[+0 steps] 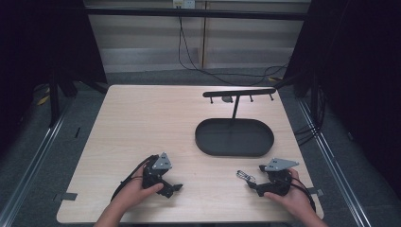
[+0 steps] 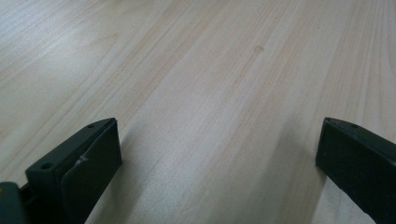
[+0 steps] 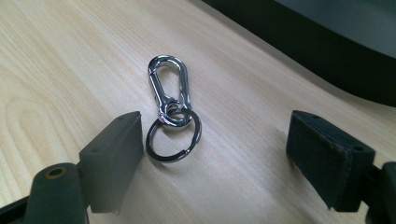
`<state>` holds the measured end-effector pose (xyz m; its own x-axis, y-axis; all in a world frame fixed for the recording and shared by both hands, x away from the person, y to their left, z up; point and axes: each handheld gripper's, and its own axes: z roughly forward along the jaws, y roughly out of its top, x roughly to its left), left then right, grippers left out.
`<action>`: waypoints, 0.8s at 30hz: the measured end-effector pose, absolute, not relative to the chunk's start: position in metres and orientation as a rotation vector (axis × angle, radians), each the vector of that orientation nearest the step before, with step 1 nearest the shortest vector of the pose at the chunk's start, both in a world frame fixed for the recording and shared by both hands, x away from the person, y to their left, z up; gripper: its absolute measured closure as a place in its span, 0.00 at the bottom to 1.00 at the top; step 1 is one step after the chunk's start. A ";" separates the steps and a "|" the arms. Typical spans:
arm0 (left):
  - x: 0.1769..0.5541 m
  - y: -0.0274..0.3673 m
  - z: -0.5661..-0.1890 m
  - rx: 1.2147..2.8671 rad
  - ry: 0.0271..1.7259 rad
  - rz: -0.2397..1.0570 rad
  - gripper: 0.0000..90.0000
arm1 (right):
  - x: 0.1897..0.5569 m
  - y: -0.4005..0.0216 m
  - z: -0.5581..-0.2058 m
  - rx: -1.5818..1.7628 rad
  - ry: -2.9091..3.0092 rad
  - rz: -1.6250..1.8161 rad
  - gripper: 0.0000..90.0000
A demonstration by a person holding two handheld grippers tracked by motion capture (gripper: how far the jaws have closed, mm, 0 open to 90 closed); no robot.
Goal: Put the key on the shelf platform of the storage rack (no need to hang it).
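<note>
Chrome catches the light on the key clip (image 3: 169,91), a snap hook with a split ring (image 3: 173,135) on its near end, lying flat on the desk (image 1: 142,123) near the front edge. Its long axis runs away from the right gripper (image 3: 212,144), whose jaws stand wide apart and empty, the ring just inside one jaw. That hand is clearly nearer; the left gripper (image 2: 219,154), also open, sits well apart over bare wood. Beyond stands a dark oval tray (image 1: 234,137) with a hook rack (image 1: 239,93).

Both hand-held tongs, left (image 1: 177,187) and right (image 1: 249,182), rest low, jaws spread wide.
</note>
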<state>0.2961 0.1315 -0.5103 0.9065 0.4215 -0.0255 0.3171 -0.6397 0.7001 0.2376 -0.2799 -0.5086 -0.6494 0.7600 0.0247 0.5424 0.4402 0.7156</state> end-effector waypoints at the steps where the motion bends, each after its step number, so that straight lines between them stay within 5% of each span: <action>1: 0.296 0.132 -0.510 2.314 0.524 0.180 0.00 | 0.238 -0.279 -0.507 1.131 2.403 1.011 0.21; 24: 0.296 0.131 -0.511 2.311 0.521 0.177 0.00 | 0.262 -0.256 -0.474 1.196 2.699 0.693 0.41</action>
